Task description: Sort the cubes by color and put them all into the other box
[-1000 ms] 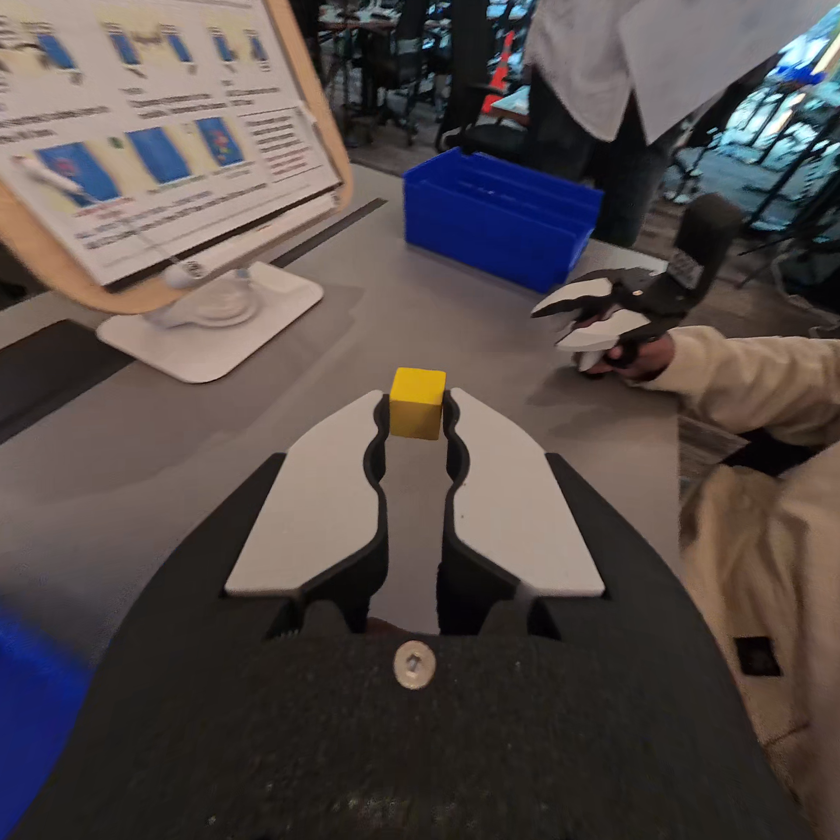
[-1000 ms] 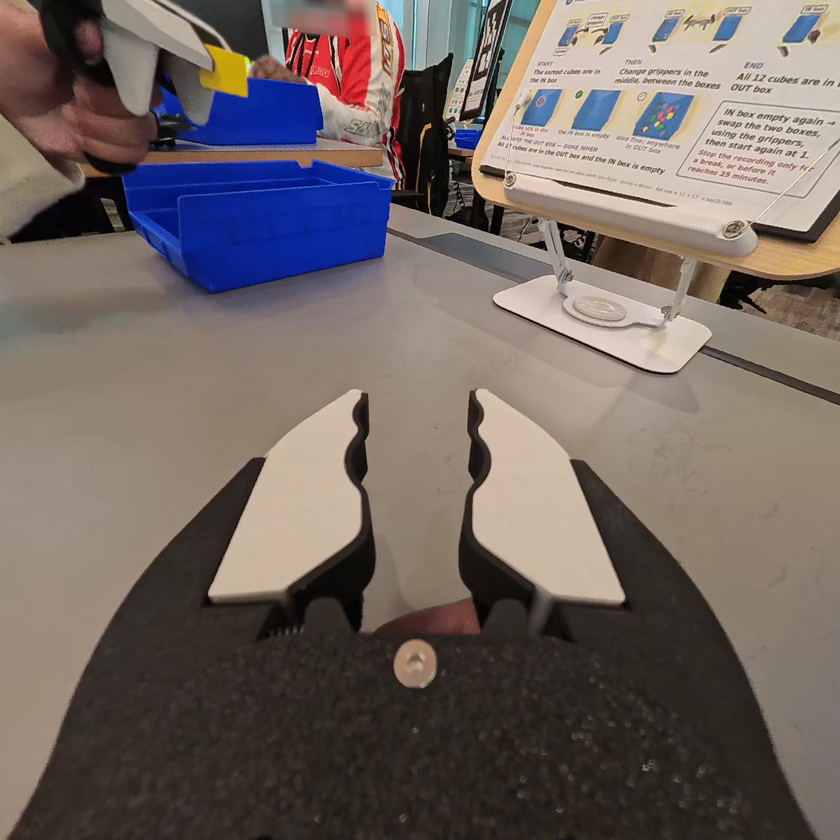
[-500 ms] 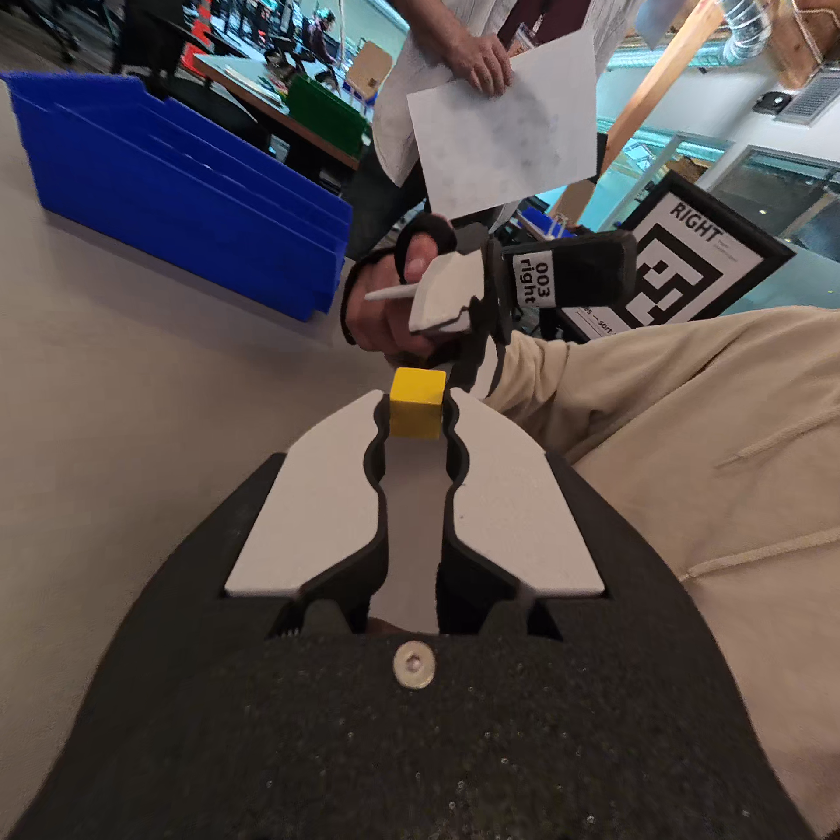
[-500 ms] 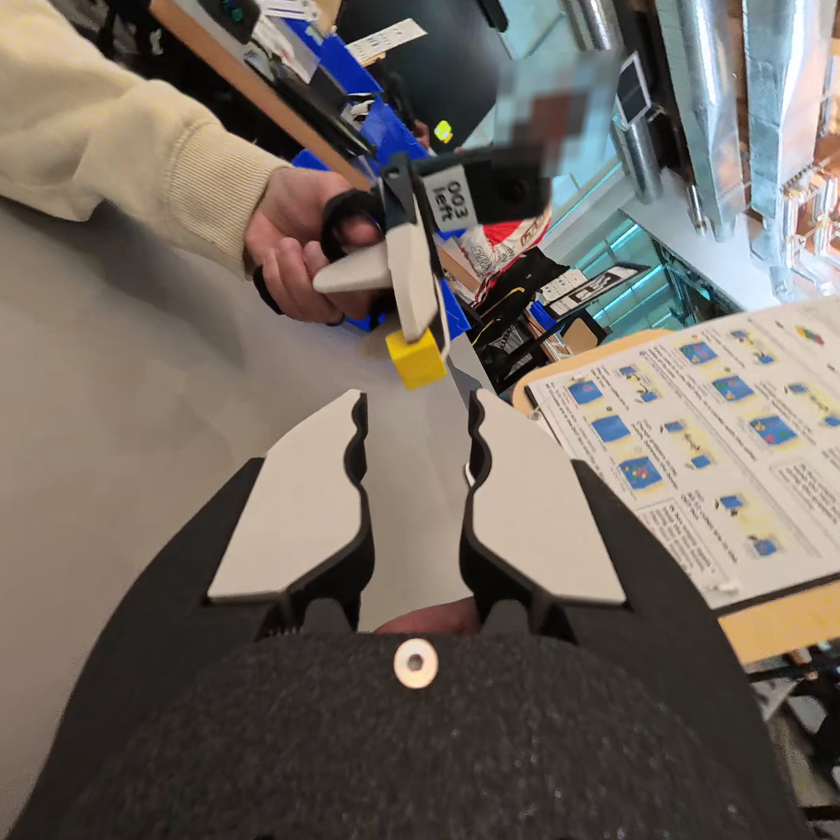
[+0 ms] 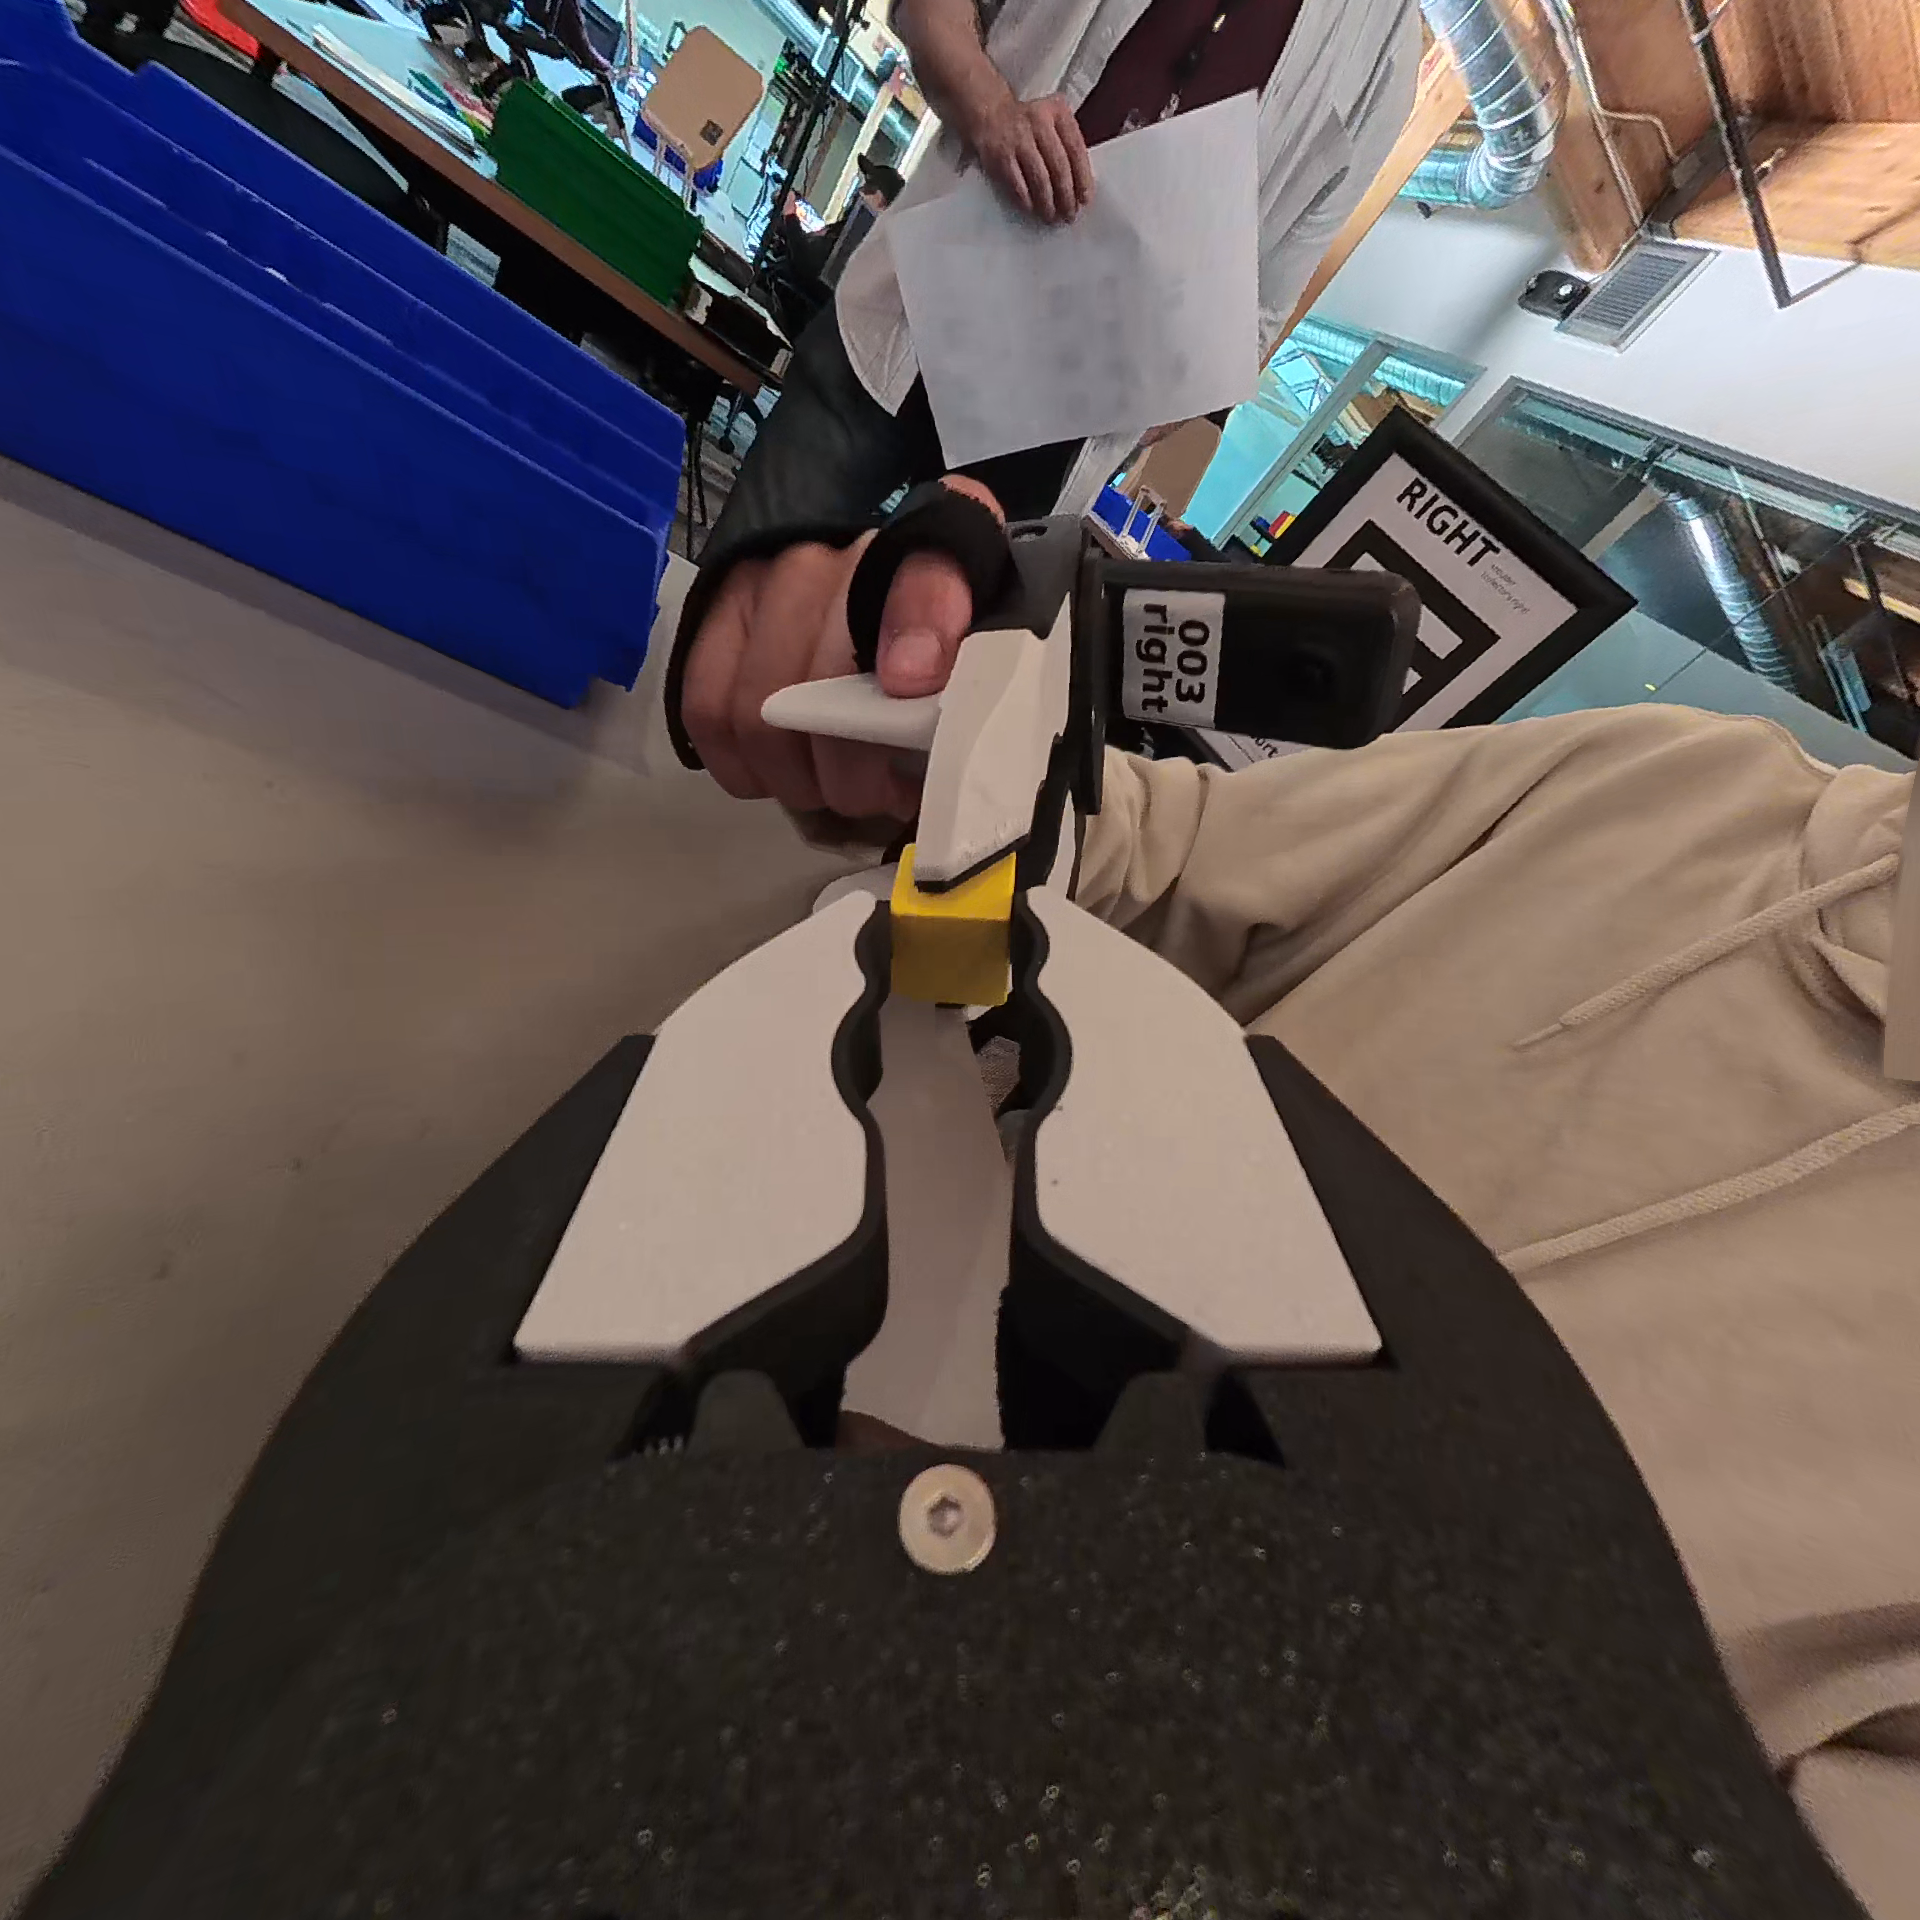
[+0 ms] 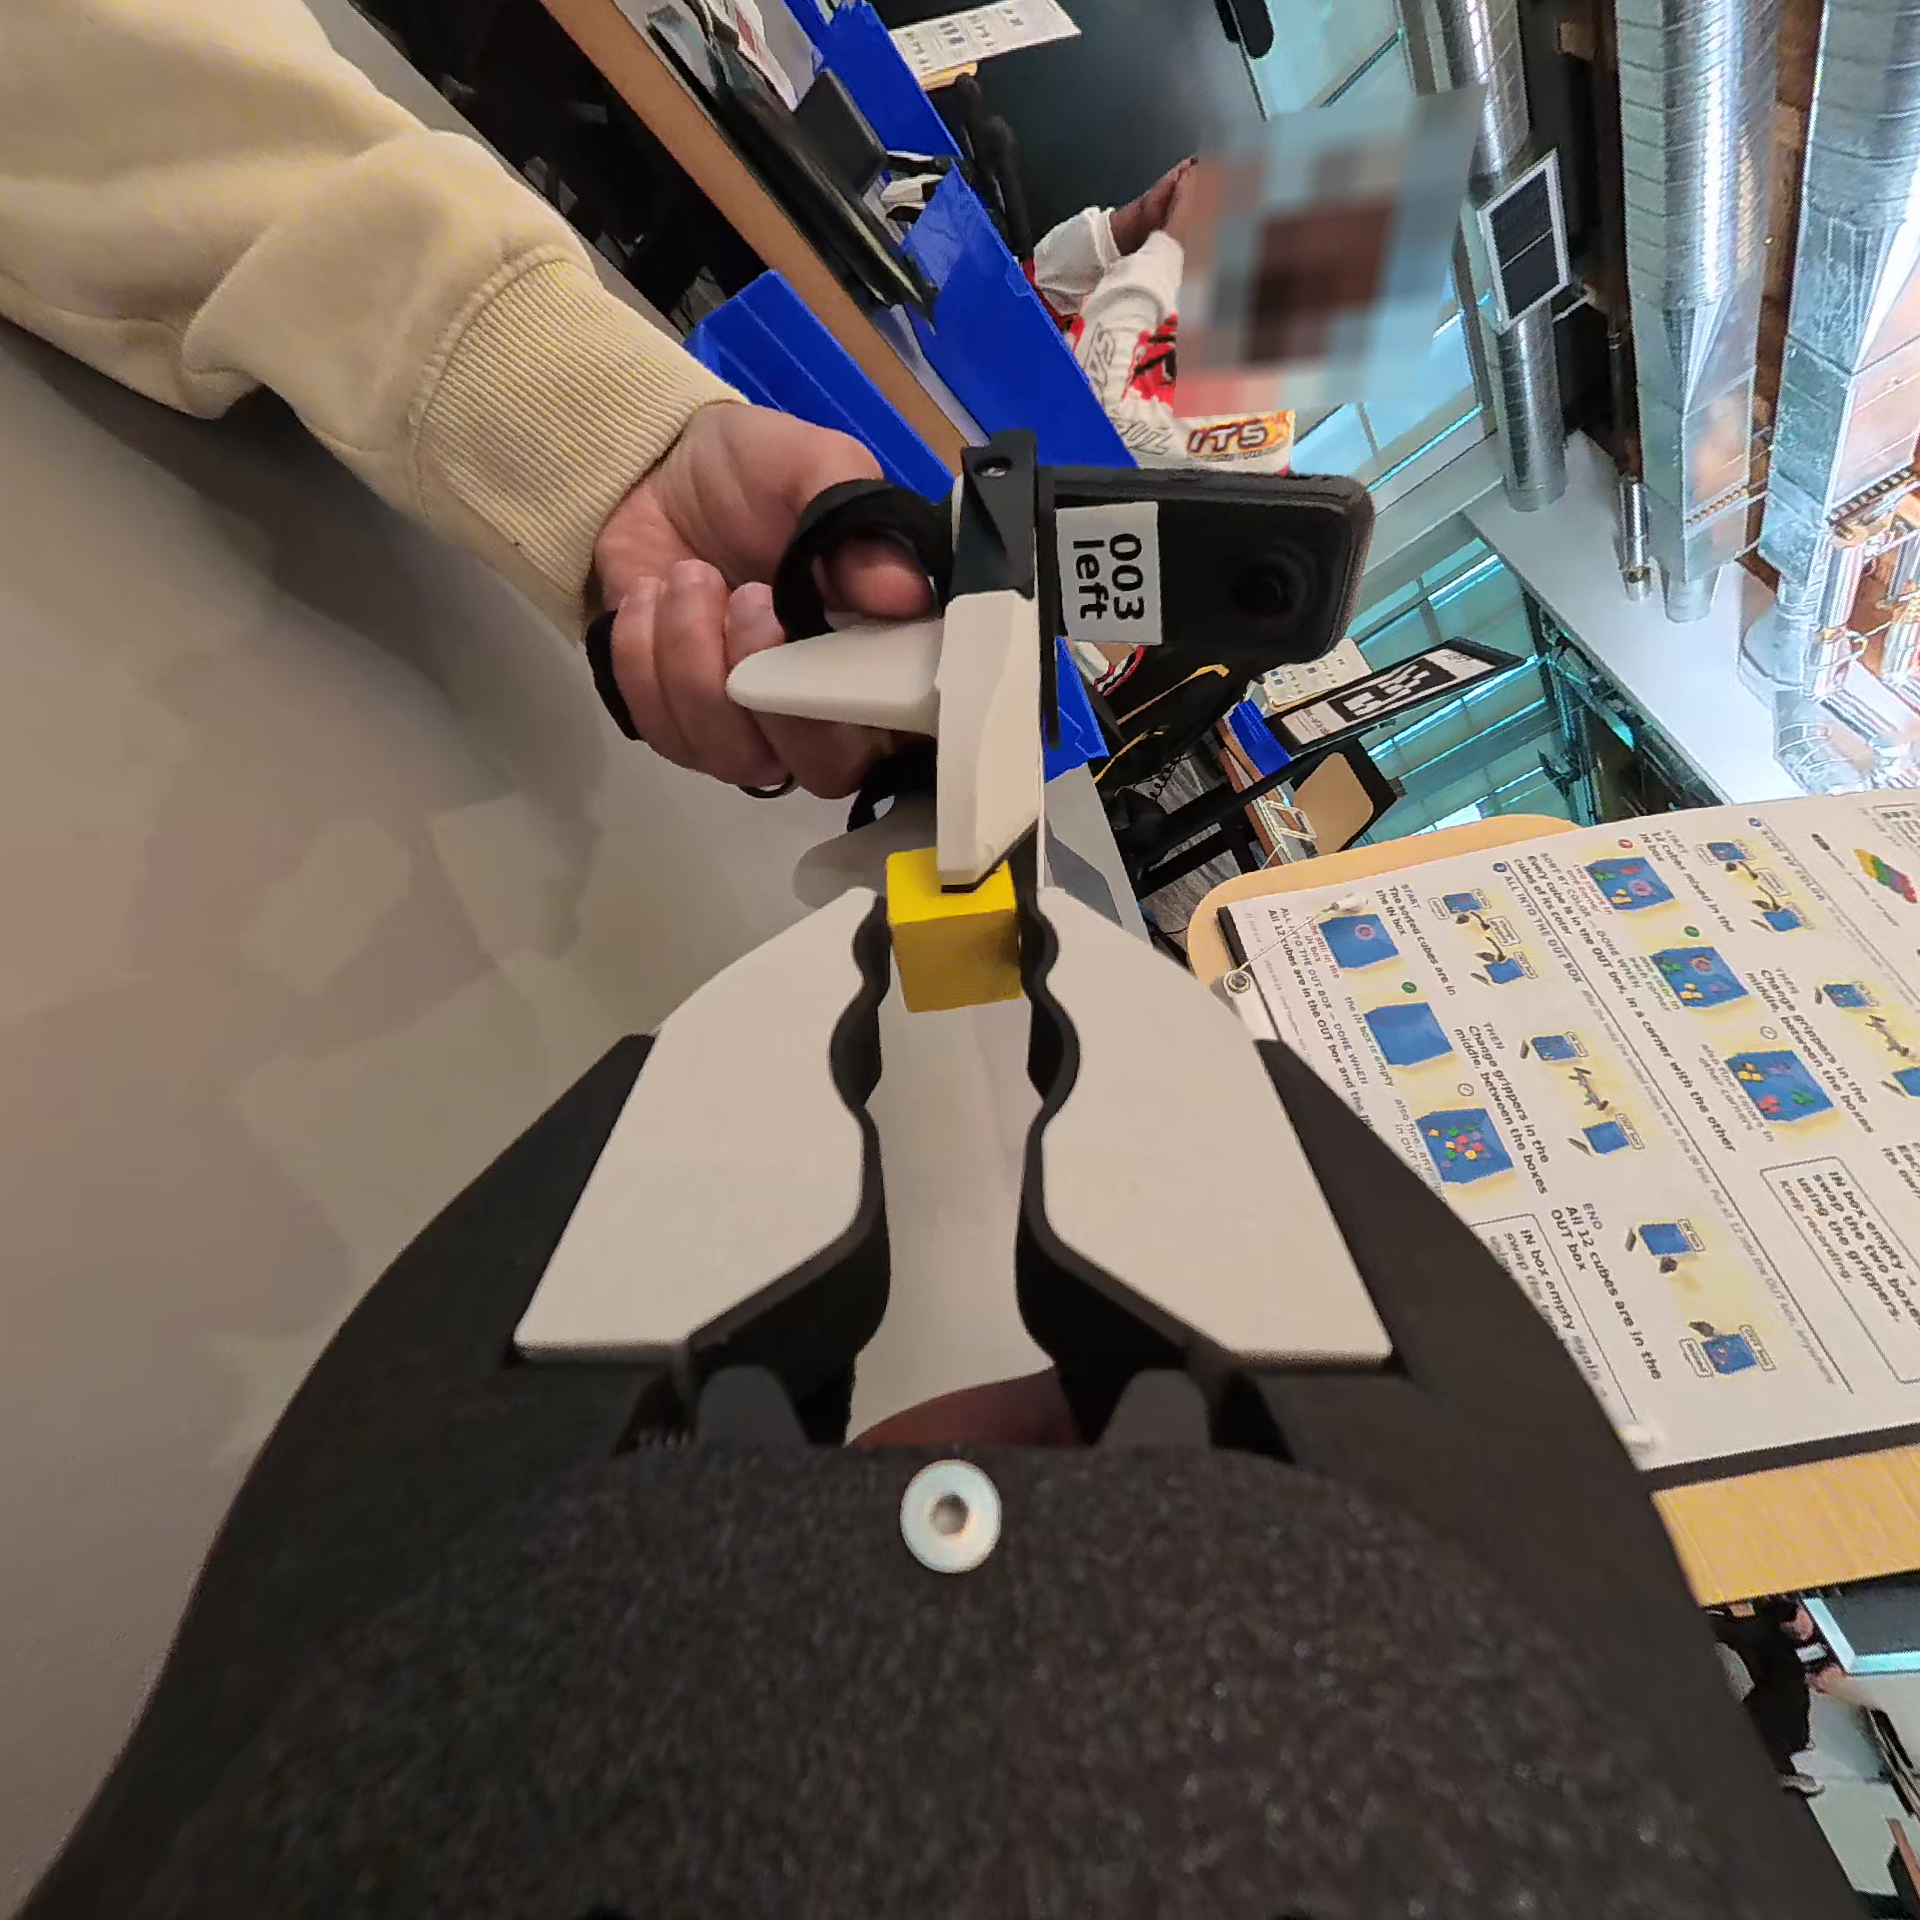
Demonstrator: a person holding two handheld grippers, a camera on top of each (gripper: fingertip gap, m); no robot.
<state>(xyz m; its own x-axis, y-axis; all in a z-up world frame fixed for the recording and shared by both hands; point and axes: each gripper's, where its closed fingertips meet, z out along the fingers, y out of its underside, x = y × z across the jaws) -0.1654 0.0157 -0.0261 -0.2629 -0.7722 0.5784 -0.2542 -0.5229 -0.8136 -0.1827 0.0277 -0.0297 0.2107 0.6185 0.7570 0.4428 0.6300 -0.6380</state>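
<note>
At centre frame a yellow cube point(image 6: 951, 951) sits between the white fingertips of the right hand-held gripper point(image 6: 954, 935), both touching its sides. The left hand-held gripper point(image 6: 982, 883) reaches down from above, pinching the cube's top. A grey table point(image 6: 260, 935) fills the left; an instruction board point(image 6: 1621, 1122) lies right.

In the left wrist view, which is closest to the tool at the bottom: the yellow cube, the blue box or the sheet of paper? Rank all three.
1. Yellow cube: held right between the left tool's tips.
2. Blue box: upper left, on the table.
3. Paper: top centre, held by a person standing beyond the table.
</note>
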